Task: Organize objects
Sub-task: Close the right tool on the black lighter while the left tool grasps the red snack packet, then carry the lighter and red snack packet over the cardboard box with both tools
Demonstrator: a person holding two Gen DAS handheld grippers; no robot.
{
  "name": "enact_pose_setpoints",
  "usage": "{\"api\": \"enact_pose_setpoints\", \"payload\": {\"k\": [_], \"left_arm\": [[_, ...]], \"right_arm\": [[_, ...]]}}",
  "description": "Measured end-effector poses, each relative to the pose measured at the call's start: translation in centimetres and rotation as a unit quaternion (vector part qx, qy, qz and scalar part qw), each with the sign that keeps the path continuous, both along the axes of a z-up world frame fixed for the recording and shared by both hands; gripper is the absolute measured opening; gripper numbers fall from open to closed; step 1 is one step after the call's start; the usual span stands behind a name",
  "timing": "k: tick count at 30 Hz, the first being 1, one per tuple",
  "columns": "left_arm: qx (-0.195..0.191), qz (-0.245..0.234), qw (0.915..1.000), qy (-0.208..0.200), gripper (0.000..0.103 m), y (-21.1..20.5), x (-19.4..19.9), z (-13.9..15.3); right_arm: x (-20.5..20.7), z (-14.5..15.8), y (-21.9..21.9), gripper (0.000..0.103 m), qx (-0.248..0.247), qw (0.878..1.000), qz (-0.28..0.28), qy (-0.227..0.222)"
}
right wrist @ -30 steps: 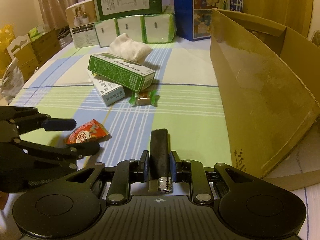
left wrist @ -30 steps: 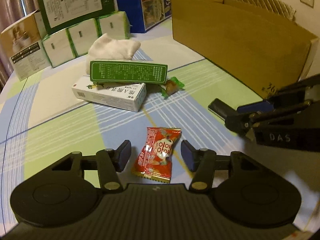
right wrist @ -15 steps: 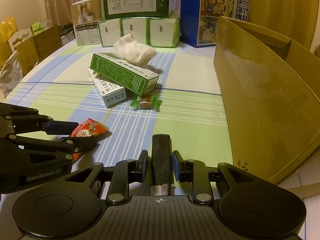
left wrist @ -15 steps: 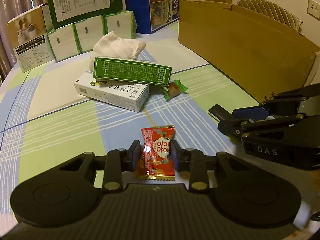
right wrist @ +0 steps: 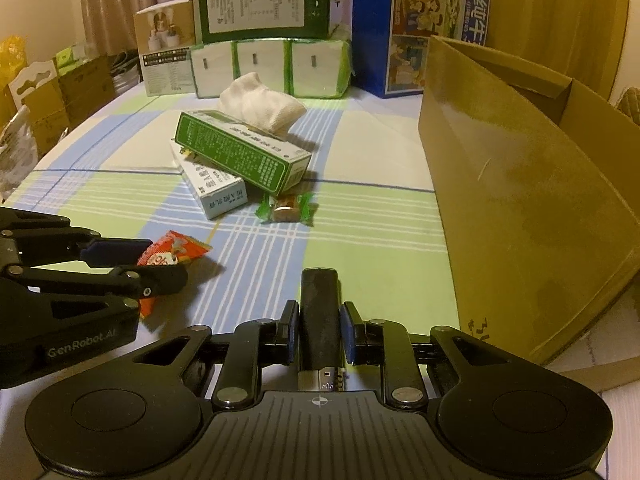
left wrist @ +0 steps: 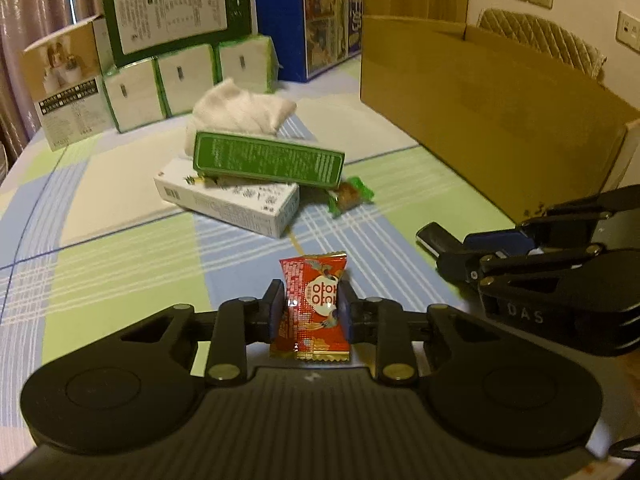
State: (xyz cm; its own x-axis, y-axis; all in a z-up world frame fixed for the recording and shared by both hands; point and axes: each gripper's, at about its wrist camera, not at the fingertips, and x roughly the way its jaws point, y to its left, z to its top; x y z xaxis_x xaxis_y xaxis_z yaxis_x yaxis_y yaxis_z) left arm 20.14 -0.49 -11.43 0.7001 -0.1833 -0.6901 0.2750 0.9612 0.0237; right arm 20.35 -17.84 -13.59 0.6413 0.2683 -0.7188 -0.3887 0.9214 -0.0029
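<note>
My left gripper [left wrist: 310, 304] is shut on a red snack packet [left wrist: 314, 304], lifted a little off the checked tablecloth; the same packet [right wrist: 168, 256] and left gripper [right wrist: 160, 260] show at the left of the right wrist view. My right gripper [right wrist: 318, 326] is shut on a black lighter [right wrist: 319, 312], whose tip [left wrist: 434, 238] pokes out of that gripper [left wrist: 460, 248] in the left wrist view. Farther out, a green box [left wrist: 268, 160] leans on a white box [left wrist: 228, 200]. A green-wrapped candy [left wrist: 350, 196] lies beside them, a white sock [left wrist: 236, 110] behind.
A large open cardboard box [right wrist: 520, 184] stands on the right. At the back are tissue packs [right wrist: 268, 66], a green carton [right wrist: 268, 2], a blue carton [right wrist: 420, 28] and a photo-printed box [right wrist: 164, 52]. Bags and boxes [right wrist: 40, 100] sit beyond the table's left edge.
My left gripper went from open around the red packet to shut on it and has raised it slightly. The right gripper kept its hold on the lighter and lifted a little.
</note>
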Motion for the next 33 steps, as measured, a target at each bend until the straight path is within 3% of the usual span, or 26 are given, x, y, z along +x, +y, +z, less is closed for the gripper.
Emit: {"api": "enact_pose_setpoints", "payload": {"k": [6,11,22,33], "left_arm": [[-0.003,0.010,0.9998,0.018,0.023,0.4,0.0,-0.1],[-0.003,0.022,0.9996,0.018,0.023,0.4,-1.1,1.5],[-0.014,0.045,0.9985,-0.028,0.023,-1.8,-5.6,10.3],[-0.027,-0.001,0.9970,-0.073,0.023,-8.2,-8.8,16.5]], "right_arm": [[-0.4,0.5,0.0,0.019,0.001,1.000,0.004,-0.003],[-1.2,2.0,-0.2,0.019,0.004,1.000,0.008,-0.015],[-5.2,10.9,-2.1,0.019,0.044,0.996,0.013,-0.080],[-8.1,17.1,-8.1,0.019,0.057,0.990,-0.034,-0.121]]}}
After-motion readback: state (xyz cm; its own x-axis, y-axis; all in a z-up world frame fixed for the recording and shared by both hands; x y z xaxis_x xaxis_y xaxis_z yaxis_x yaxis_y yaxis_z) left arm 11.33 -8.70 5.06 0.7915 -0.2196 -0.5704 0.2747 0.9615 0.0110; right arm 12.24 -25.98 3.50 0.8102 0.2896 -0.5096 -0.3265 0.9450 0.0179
